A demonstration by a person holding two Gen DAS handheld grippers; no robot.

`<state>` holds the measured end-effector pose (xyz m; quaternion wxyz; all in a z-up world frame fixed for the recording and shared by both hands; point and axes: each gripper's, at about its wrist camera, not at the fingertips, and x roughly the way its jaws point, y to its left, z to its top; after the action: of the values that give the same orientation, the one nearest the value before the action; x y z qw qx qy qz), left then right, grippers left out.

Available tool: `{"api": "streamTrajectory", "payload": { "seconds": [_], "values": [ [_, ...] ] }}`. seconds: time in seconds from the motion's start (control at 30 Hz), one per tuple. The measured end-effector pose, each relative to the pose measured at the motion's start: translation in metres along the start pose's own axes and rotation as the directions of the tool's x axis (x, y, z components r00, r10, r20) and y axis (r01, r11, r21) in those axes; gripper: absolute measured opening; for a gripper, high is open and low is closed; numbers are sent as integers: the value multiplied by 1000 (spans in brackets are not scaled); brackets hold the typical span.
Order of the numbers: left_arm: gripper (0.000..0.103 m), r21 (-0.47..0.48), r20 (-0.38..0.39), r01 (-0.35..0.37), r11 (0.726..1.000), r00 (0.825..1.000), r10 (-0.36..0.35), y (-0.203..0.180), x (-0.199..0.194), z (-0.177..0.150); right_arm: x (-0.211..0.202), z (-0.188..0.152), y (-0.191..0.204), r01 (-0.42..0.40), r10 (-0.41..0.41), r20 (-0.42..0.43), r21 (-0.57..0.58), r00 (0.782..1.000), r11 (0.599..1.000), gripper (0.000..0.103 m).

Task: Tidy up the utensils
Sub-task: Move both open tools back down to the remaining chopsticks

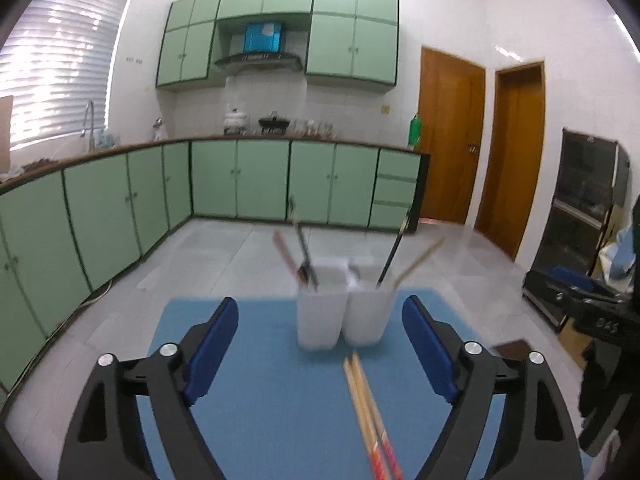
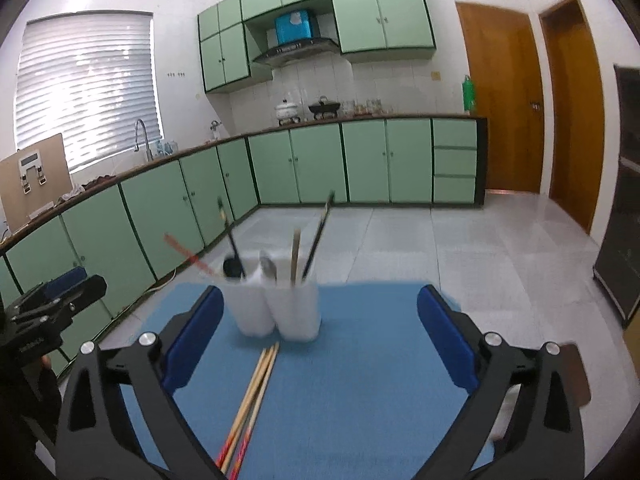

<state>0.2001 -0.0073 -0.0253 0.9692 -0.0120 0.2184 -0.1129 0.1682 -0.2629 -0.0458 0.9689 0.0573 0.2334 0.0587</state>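
Two white utensil holders (image 1: 322, 316) (image 2: 250, 312) stand side by side at the far end of a blue mat (image 1: 260, 400) (image 2: 360, 380). Red chopsticks and a black spoon stick out of the left holder; a black stick and a wooden one lean out of the right holder (image 1: 370, 312) (image 2: 298, 312). A pair of wooden chopsticks with red ends (image 1: 370, 412) (image 2: 252, 392) lies loose on the mat just in front of the holders. My left gripper (image 1: 320, 306) is open with nothing between its blue pads, short of the holders. My right gripper (image 2: 320, 294) is also open and holds nothing.
The mat covers a white table whose far edge lies just behind the holders, with tiled floor beyond. A brown flat object (image 2: 576, 372) lies at the table's right side. Green kitchen cabinets (image 1: 120, 208) line the left and back walls. Both views are blurred.
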Motion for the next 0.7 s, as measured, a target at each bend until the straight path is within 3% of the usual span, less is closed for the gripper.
{"api": "streamTrajectory", "payload": {
  "seconds": [0.2, 0.4, 0.7],
  "values": [
    [84, -11, -132, -30, 1000, 991, 28, 6, 5, -60, 0, -64, 11, 28, -26, -104, 18, 994, 999, 95],
    [84, -5, -247, -51, 999, 968, 48, 10, 15, -113, 13, -114, 26, 24, -24, -211, 1, 977, 1000, 95],
    [84, 24, -335, -83, 996, 938, 86, 12, 27, -148, 29, -155, 53, 1, -8, -312, -22, 950, 1000, 94]
  ]
}}
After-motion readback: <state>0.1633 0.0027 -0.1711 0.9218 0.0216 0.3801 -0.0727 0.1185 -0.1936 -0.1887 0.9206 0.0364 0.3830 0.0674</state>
